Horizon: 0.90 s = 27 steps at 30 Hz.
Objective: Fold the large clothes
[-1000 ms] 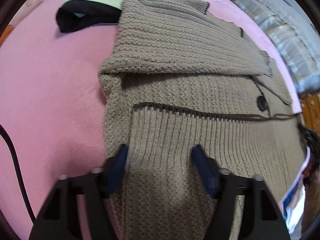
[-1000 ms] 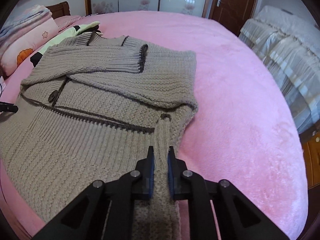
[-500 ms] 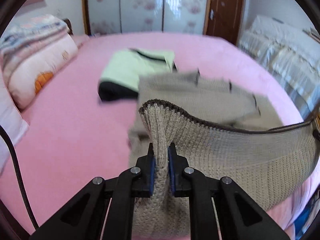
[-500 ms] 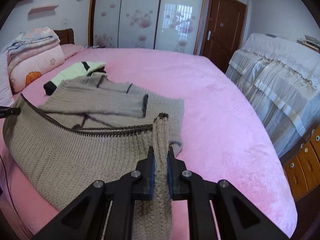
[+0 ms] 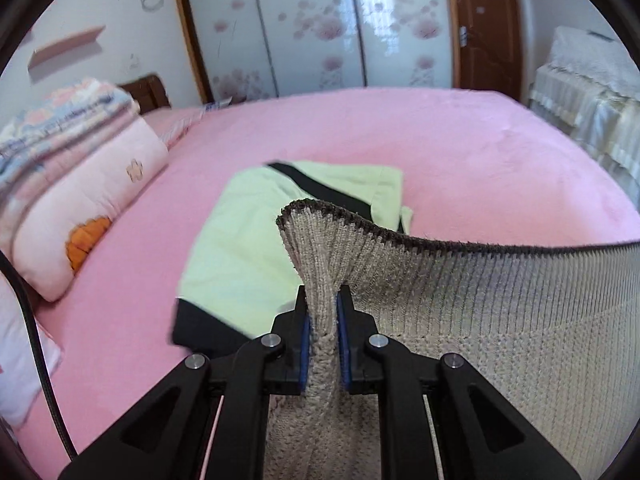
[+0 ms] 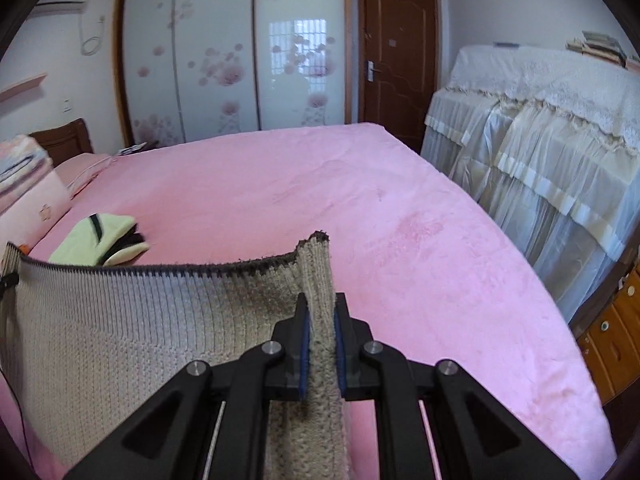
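Observation:
A large beige knit cardigan (image 5: 500,320) with a dark brown ribbed hem is lifted off the pink bed (image 5: 460,148). My left gripper (image 5: 322,308) is shut on its left hem corner. My right gripper (image 6: 320,316) is shut on the right hem corner. The cardigan (image 6: 120,320) hangs between both grippers as a raised sheet, hem edge on top. Its lower part is hidden behind the raised cloth.
A folded light green and black garment (image 5: 256,240) lies on the bed beyond the hem, also in the right wrist view (image 6: 100,240). Pillows and folded quilts (image 5: 72,184) lie at the left. Lace-covered furniture (image 6: 540,152) stands right of the bed. A black cable (image 5: 36,360) hangs left.
My left gripper shut on the left hem corner. Both grippers lifted the hem up off the bed and carried it forward toward the cardigan's top, so the cloth now stands raised.

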Each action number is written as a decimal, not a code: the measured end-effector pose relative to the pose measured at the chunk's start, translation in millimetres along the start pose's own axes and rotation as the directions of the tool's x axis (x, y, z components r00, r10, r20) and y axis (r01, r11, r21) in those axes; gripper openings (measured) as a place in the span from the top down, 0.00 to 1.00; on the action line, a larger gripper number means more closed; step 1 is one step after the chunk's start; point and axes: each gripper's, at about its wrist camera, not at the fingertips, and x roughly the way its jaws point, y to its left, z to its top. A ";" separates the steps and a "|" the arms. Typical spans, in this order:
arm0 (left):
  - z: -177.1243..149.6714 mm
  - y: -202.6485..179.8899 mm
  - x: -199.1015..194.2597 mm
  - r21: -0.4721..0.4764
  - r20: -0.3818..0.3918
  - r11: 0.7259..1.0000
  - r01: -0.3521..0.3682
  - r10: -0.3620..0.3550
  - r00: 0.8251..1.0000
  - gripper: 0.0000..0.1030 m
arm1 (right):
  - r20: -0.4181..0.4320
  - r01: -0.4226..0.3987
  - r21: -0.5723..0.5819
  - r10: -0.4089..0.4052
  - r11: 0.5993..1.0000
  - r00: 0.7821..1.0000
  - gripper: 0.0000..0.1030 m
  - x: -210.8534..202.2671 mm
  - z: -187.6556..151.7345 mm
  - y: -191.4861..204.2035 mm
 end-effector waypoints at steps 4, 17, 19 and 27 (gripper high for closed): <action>-3.9 -17.4 66.4 -0.036 -0.084 0.999 -0.036 0.033 0.996 0.91 | -0.121 0.033 0.035 -0.028 0.999 0.992 0.91 71.8 -8.6 1.3; -24.3 -25.4 107.5 0.002 -0.049 0.996 -0.086 0.086 0.995 0.78 | -0.245 0.086 0.024 -0.078 0.996 0.966 0.87 143.7 -39.6 1.2; -19.9 -19.4 99.9 -0.004 -0.076 0.998 -0.057 0.056 0.996 0.73 | -0.260 0.076 0.023 -0.068 0.997 0.963 0.84 138.5 -36.1 1.2; -7.1 33.4 -3.5 -0.160 0.025 0.984 0.084 -0.081 0.996 0.36 | -0.160 -0.064 0.100 0.080 0.993 0.984 0.76 54.0 -19.2 15.6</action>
